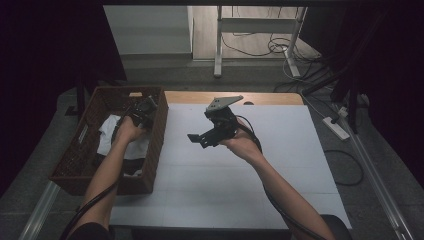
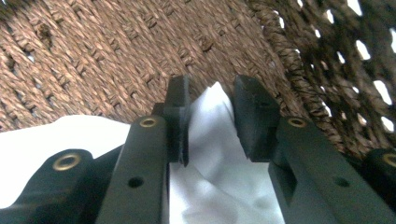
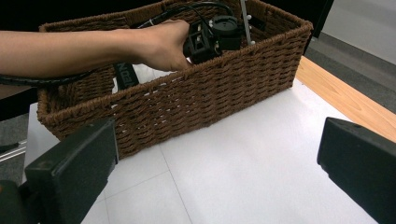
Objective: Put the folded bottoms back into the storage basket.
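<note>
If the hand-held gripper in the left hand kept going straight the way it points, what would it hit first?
Most likely the white cloth already between the left hand-held gripper's jaws; just beyond lies the wicker basket's woven wall or floor.

Our two black grippers, left gripper (image 1: pixel 142 111), right gripper (image 1: pixel 212 131), brass-ringed screw holes, blocky matte fingers (image 2: pixel 177 116), grey three-cornered plate (image 1: pixel 223 102), black trailing cables, our bare forearms, sleeveless

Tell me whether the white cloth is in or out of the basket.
In: the white cloth lies inside the wicker basket, between the left gripper jaws.
</note>
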`<state>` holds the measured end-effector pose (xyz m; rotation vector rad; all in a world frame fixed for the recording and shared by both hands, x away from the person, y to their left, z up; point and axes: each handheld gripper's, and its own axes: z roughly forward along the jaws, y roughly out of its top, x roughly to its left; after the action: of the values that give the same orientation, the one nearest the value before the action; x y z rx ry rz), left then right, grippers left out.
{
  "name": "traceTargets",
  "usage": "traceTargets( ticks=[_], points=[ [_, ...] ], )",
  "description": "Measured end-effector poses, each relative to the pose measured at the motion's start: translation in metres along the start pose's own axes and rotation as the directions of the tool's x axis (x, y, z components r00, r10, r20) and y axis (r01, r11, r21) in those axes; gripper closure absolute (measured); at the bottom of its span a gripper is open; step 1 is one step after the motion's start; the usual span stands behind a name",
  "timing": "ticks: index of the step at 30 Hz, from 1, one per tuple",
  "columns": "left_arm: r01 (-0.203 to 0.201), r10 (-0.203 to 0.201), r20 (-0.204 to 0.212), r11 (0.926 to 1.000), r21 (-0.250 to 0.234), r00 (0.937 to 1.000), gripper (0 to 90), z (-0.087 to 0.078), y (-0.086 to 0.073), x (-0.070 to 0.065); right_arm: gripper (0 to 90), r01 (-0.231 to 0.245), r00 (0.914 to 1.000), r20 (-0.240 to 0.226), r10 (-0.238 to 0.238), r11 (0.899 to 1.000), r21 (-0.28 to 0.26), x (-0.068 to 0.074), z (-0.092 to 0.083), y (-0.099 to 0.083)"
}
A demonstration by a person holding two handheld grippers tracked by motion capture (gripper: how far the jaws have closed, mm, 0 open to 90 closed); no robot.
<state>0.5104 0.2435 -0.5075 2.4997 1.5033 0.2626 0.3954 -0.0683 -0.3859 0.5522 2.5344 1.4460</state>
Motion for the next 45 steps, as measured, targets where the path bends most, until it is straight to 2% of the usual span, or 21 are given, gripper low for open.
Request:
traceTargets(
  ticks=[1, 5, 9, 12, 14, 16, 17, 19, 20, 21, 23, 25, 28, 30, 32, 35, 36, 38, 40, 43, 45],
  points=[
    [-0.013, 0.013, -0.005, 0.9999, 0.004, 0.9999, 82.0, 0.0, 0.0, 0.0, 0.0, 0.001, 1.0, 0.0, -0.001, 1.0, 0.001, 0.0, 0.0, 0.0],
    [-0.008, 0.009, 0.027, 0.9998, -0.016, 0.9996, 84.9, -0.002, -0.001, 0.002, 0.0, -0.002, 1.0, 0.0, 0.002, 1.0, -0.004, -0.001, -0.001, 0.0],
    [0.017, -0.012, 0.06, 0.9963, -0.084, 0.9981, 85.1, -0.01, 0.001, 0.004, 0.0, -0.003, 1.0, 0.002, 0.003, 1.0, -0.001, -0.002, -0.001, -0.001],
    [0.052, -0.031, 0.128, 0.9854, -0.162, 0.9912, 85.1, -0.019, 0.0, 0.006, 0.0, -0.004, 1.0, 0.003, 0.004, 1.0, 0.0, -0.002, -0.001, -0.001],
    [0.055, -0.027, 0.138, 0.9777, -0.203, 0.9901, 85.0, -0.024, -0.001, 0.006, 0.0, -0.004, 1.0, 0.003, 0.004, 1.0, -0.001, -0.002, -0.002, -0.001],
    [0.05, -0.008, 0.157, 0.9629, -0.265, 0.9875, 84.6, -0.028, -0.003, 0.007, 0.0, -0.004, 1.0, 0.001, 0.004, 1.0, -0.001, -0.002, -0.002, -0.001],
    [0.042, -0.001, 0.149, 0.9605, -0.275, 0.9889, 83.5, -0.03, -0.003, 0.007, 0.0, -0.003, 1.0, 0.0, 0.003, 1.0, -0.001, -0.001, -0.002, -0.001],
    [0.021, 0.013, 0.12, 0.9601, -0.279, 0.9927, 79.6, -0.031, -0.003, 0.006, 0.0, -0.001, 1.0, -0.001, 0.001, 1.0, -0.001, -0.001, -0.001, -0.001],
    [0.023, 0.01, 0.116, 0.9599, -0.279, 0.9932, 74.1, -0.031, -0.002, 0.006, 0.0, -0.001, 1.0, 0.0, 0.001, 1.0, 0.0, -0.001, -0.001, -0.001],
    [0.025, 0.0, 0.089, 0.9602, -0.278, 0.996, 63.2, -0.033, -0.002, 0.006, 0.0, -0.001, 1.0, 0.001, 0.001, 1.0, 0.002, -0.001, -0.002, -0.001],
    [0.029, -0.012, 0.06, 0.9584, -0.284, 0.9981, 52.7, -0.038, -0.003, 0.007, 0.0, 0.002, 1.0, 0.004, -0.002, 1.0, 0.006, -0.002, -0.003, -0.002],
    [0.055, -0.039, 0.058, 0.9487, -0.311, 0.9976, 41.1, -0.045, -0.006, 0.011, 0.0, 0.001, 1.0, 0.009, -0.001, 1.0, 0.009, -0.003, -0.004, -0.003],
    [0.08, -0.063, 0.062, 0.9403, -0.331, 0.9961, 31.7, -0.054, -0.013, 0.013, 0.0, -0.003, 0.9998, 0.019, 0.002, 1.0, 0.011, -0.005, -0.007, -0.005],
    [0.098, -0.07, 0.094, 0.9355, -0.339, 0.9931, 28.3, -0.059, -0.018, 0.015, 0.0, -0.011, 0.9998, 0.018, 0.01, 1.0, 0.011, -0.006, -0.008, -0.007],
    [0.123, -0.075, 0.144, 0.9253, -0.359, 0.9868, 25.5, -0.064, -0.025, 0.018, 0.0, -0.014, 0.9998, 0.017, 0.014, 1.0, 0.013, -0.007, -0.01, -0.01],
    [0.172, -0.1, 0.199, 0.9051, -0.389, 0.9749, 18.3, -0.071, -0.038, 0.023, 0.0, -0.021, 0.9996, 0.018, 0.021, 1.0, 0.021, -0.007, -0.014, -0.015],
    [0.188, -0.103, 0.221, 0.8937, -0.407, 0.9699, 16.6, -0.075, -0.043, 0.024, 0.0, -0.022, 0.9996, 0.02, 0.022, 0.999, 0.023, -0.007, -0.015, -0.016],
    [0.205, -0.106, 0.242, 0.8781, -0.432, 0.9645, 13.1, -0.08, -0.051, 0.024, 0.0, -0.029, 0.9993, 0.024, 0.029, 0.999, 0.026, -0.007, -0.019, -0.019],
    [0.207, -0.099, 0.25, 0.867, -0.453, 0.9632, 8.9, -0.088, -0.06, 0.022, 0.0, -0.035, 0.9989, 0.033, 0.034, 0.999, 0.034, -0.008, -0.023, -0.022],
    [0.202, -0.085, 0.256, 0.8556, -0.477, 0.963, 5.2, -0.097, -0.072, 0.017, 0.0, -0.052, 0.9978, 0.043, 0.05, 0.998, 0.04, -0.01, -0.029, -0.029],
    [0.196, -0.085, 0.24, 0.853, -0.484, 0.9669, 4.3, -0.102, -0.078, 0.013, 0.0, -0.058, 0.997, 0.055, 0.055, 0.997, 0.048, -0.01, -0.033, -0.034]
  ],
)
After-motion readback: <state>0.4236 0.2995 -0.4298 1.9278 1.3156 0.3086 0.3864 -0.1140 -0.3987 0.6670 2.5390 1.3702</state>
